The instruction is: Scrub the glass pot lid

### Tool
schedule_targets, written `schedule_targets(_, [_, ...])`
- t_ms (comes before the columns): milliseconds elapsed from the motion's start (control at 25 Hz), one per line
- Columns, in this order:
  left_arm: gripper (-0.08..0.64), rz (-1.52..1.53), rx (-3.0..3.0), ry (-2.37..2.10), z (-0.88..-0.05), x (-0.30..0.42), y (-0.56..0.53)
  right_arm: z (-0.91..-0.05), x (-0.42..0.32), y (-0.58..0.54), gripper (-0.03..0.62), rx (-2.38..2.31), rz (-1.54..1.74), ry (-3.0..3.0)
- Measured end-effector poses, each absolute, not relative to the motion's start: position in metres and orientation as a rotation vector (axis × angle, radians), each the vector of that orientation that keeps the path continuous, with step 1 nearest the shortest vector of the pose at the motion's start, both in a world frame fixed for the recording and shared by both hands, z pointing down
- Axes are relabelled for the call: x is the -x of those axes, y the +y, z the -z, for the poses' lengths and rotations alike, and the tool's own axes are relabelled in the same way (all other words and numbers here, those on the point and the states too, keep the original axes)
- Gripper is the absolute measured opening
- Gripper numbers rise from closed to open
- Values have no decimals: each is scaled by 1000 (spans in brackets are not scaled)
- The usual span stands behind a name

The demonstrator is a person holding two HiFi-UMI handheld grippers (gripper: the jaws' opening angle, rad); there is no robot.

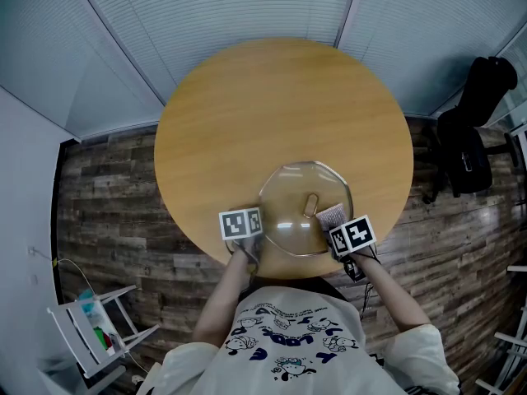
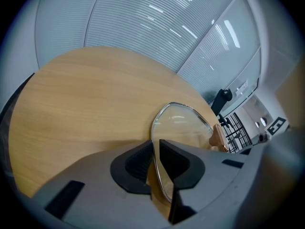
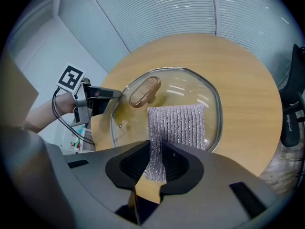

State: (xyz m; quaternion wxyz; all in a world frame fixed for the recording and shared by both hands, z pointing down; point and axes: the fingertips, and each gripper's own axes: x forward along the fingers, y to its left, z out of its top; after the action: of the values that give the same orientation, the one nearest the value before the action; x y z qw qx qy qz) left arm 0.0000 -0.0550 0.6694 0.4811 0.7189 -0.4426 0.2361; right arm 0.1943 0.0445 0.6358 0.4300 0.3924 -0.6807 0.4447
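Note:
The glass pot lid (image 1: 292,197) lies on the round wooden table (image 1: 247,105), near its front edge, with a tan handle (image 1: 310,205) on top. My left gripper (image 1: 258,223) is shut on the lid's left rim; in the left gripper view the metal rim (image 2: 157,168) runs between the jaws, with the glass (image 2: 183,123) beyond. My right gripper (image 1: 336,225) is shut on a silver mesh scrub cloth (image 3: 176,125). The cloth lies flat on the lid (image 3: 143,111), just right of the handle (image 3: 144,91). The left gripper (image 3: 112,95) shows there at the lid's far rim.
A black chair with a bag (image 1: 473,138) stands on the wood floor to the right of the table. A white rack (image 1: 95,327) stands at the lower left. Window blinds (image 1: 247,15) close the far side. Most of the tabletop lies beyond the lid.

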Motion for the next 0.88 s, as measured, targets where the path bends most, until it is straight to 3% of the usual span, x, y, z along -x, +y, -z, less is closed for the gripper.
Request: schedule_targets(880, [57, -566, -1747, -1087, -670, 0, -54, -637, -148, 62, 75, -846, -1151, -1735])
